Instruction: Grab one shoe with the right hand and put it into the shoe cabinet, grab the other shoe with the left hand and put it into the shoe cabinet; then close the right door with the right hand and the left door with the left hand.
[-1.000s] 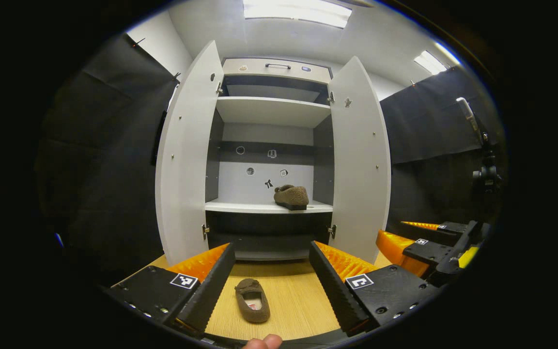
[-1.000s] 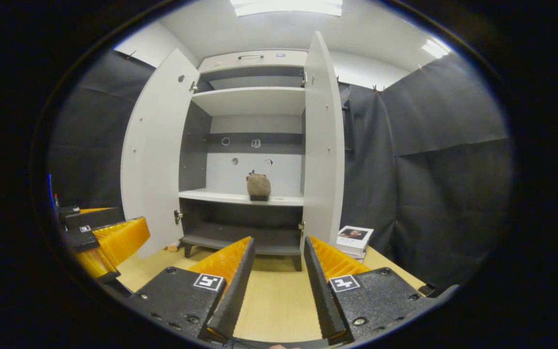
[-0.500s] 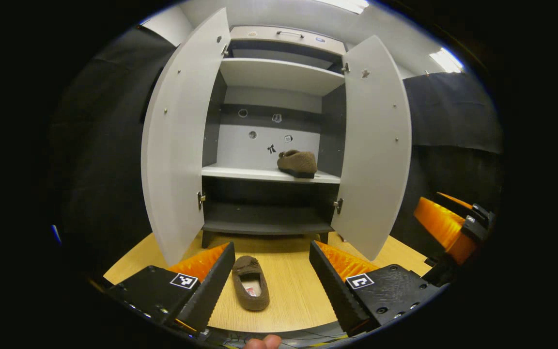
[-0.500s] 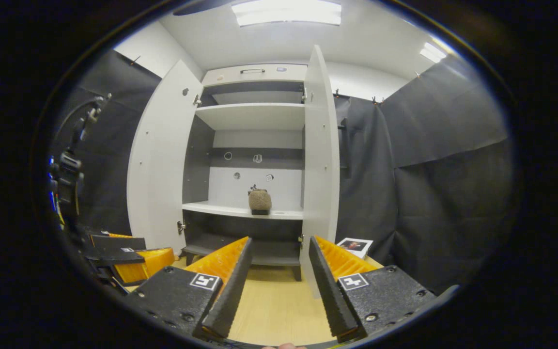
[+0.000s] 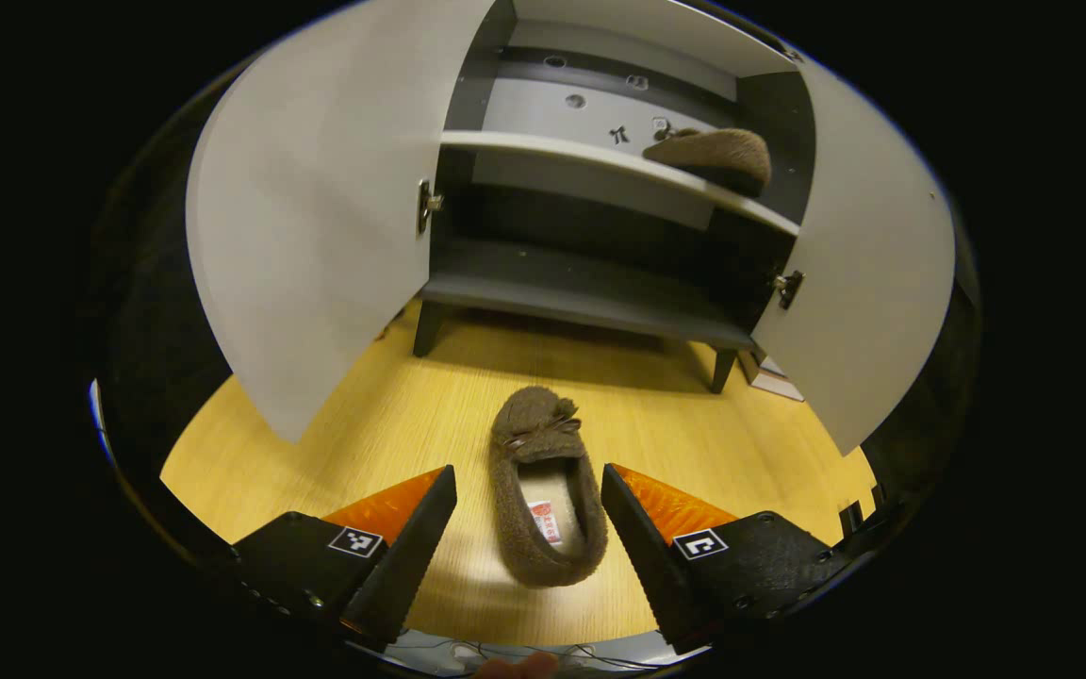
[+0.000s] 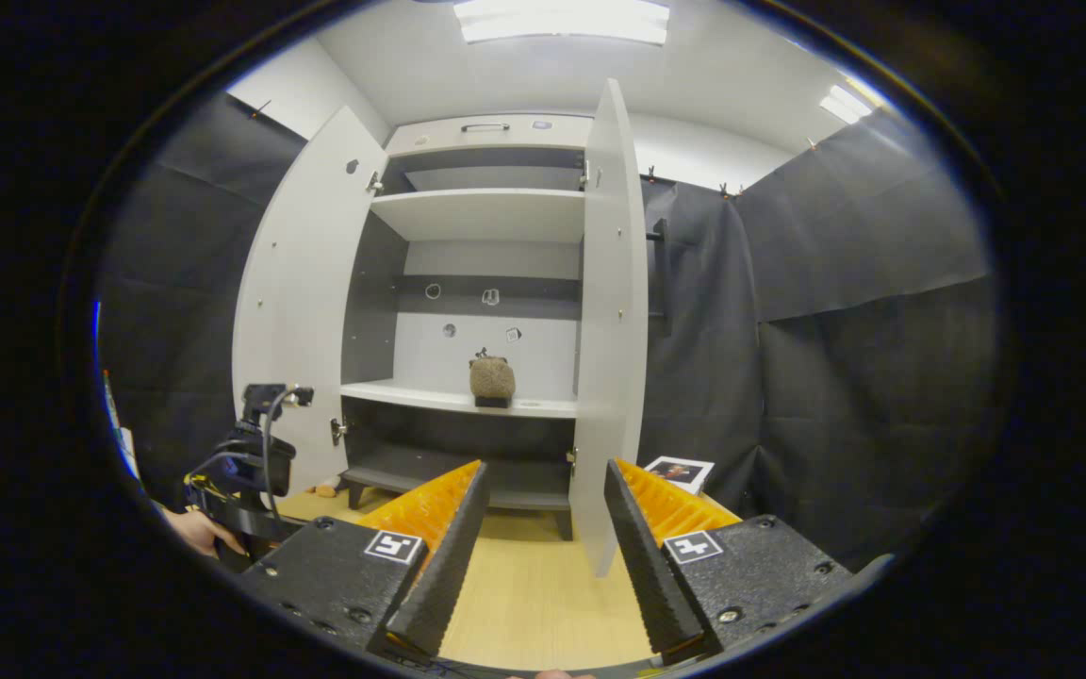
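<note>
A brown fuzzy shoe [image 5: 545,488] lies on the wooden floor, toe toward the cabinet. My left gripper [image 5: 529,509] hangs over it, open, with a finger on each side of the shoe and not touching it. The other brown shoe [image 5: 713,156] [image 6: 492,380] rests on the white middle shelf of the shoe cabinet [image 6: 477,311]. Both cabinet doors stand open: the left door [image 5: 317,203] and the right door [image 5: 868,273] [image 6: 611,321]. My right gripper [image 6: 540,505] is open and holds nothing, low over the floor in front of the right door.
The left gripper's rig [image 6: 246,471] and a hand [image 6: 189,528] appear low at the left of the right gripper view. A stack of books [image 6: 680,470] lies on the floor right of the cabinet. Black cloth walls stand on both sides.
My left gripper has tilted down and dropped toward the floor shoe, which now lies between its fingers. My right gripper has drifted slightly, staying open.
</note>
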`<state>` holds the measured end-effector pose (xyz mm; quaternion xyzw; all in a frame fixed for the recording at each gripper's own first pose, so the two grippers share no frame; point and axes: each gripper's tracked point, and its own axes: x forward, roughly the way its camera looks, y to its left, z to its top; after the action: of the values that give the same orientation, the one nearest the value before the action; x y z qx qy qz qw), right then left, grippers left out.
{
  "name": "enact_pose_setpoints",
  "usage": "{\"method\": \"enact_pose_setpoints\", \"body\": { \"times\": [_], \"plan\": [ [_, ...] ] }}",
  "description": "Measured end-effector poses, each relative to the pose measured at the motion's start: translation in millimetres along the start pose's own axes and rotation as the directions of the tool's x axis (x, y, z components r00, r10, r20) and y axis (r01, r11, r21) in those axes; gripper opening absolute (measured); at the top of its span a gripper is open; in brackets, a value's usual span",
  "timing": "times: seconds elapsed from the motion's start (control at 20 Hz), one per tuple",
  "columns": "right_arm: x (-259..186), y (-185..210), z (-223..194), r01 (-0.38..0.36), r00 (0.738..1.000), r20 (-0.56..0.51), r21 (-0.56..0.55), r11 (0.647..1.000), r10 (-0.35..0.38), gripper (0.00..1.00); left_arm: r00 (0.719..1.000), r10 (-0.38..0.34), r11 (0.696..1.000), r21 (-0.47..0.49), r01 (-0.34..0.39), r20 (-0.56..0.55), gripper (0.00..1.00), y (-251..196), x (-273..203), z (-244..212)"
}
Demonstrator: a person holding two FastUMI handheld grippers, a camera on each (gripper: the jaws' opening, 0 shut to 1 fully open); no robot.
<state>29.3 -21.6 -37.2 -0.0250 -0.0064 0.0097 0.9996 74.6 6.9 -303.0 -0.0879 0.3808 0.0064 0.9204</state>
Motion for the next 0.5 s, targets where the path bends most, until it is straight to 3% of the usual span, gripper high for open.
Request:
{"method": "enact_pose_setpoints", "body": {
  "times": [0.2, 0.5],
  "plan": [
    [3, 0, -4, -0.014, 0.999, -0.033, -0.002, 1.000, 0.014, 0.79, 0.998, 0.054, 0.998, 0.021, -0.053, -0.036, 0.95, 9, 22, -20],
    [13, -3, -15, -0.008, 0.996, -0.085, -0.027, 1.000, 0.006, 0.80, 0.996, 0.045, 0.998, -0.036, -0.048, -0.077, 0.95, 19, 62, -41]
  ]
}}
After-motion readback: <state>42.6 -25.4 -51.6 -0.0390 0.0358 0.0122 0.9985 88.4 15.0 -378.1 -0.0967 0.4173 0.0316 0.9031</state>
